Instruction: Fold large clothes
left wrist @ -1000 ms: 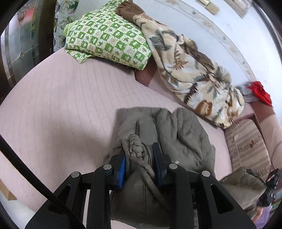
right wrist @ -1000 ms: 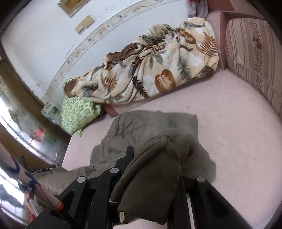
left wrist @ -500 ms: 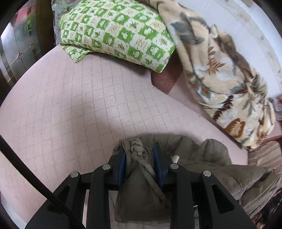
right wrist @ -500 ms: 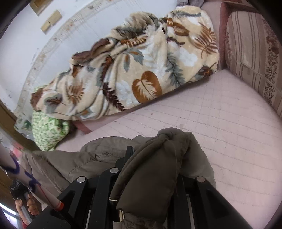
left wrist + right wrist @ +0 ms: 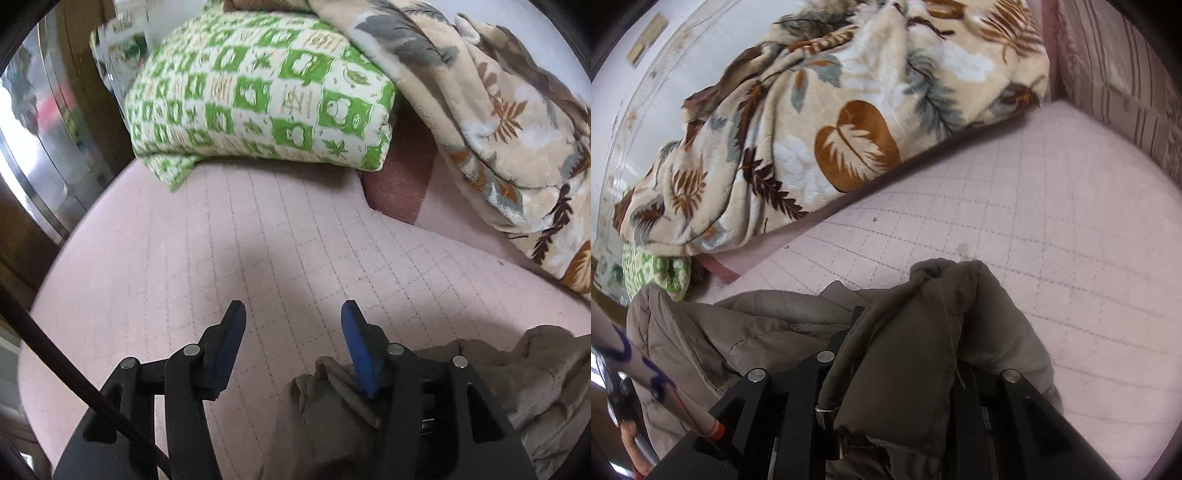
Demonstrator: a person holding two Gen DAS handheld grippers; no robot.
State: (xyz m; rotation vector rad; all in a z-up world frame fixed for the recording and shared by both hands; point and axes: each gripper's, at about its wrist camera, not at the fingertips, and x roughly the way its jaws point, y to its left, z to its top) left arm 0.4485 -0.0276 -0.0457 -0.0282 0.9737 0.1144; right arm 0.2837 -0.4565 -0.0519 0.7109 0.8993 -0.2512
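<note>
Since half a second ago, let go of the jacket (image 5: 332, 417) with the left gripper (image 5: 291, 314), now spread wide above the pink bedspread (image 5: 258, 240), cloth lying slack against the right-hand blue pad. Right gripper (image 5: 905, 321) pinching a thick fold of the one olive jacket (image 5: 912, 354), bunched on the bed. Behind: one green pillow (image 5: 258, 92), one leaf-print blanket (image 5: 831, 129).

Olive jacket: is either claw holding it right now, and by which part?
The right claw is shut on a thick bunched fold of the olive jacket. The left claw is open, holding nothing; jacket cloth lies beside its right finger.
</note>
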